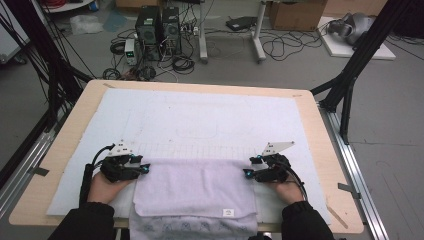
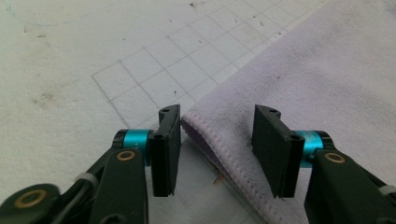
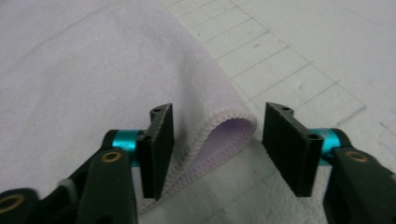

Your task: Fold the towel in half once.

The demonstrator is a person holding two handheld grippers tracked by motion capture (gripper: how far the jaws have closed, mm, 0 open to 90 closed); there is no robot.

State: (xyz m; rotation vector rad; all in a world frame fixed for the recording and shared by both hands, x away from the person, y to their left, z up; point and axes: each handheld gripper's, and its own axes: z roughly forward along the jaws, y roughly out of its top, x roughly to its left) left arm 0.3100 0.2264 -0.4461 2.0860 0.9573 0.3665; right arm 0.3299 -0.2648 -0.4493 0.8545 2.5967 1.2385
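Observation:
A lilac towel (image 1: 195,187) lies folded on the white mat near the table's front edge, a small white label at its near hem. My left gripper (image 1: 145,168) rests at the towel's far left corner, pointing right. In the left gripper view the jaws (image 2: 217,135) stand open with the stitched corner of the towel (image 2: 327,84) between them, the pads not pressing on it. My right gripper (image 1: 248,169) rests at the far right corner, pointing left. In the right gripper view it (image 3: 217,135) is open around the curled-up corner of the towel (image 3: 93,70).
The white mat (image 1: 200,120) with a faint grid covers most of the wooden table (image 1: 320,150). A patterned cloth edge (image 1: 195,227) hangs below the towel at the front. Behind the table are computer towers (image 1: 157,30), cables and black frame posts (image 1: 360,60).

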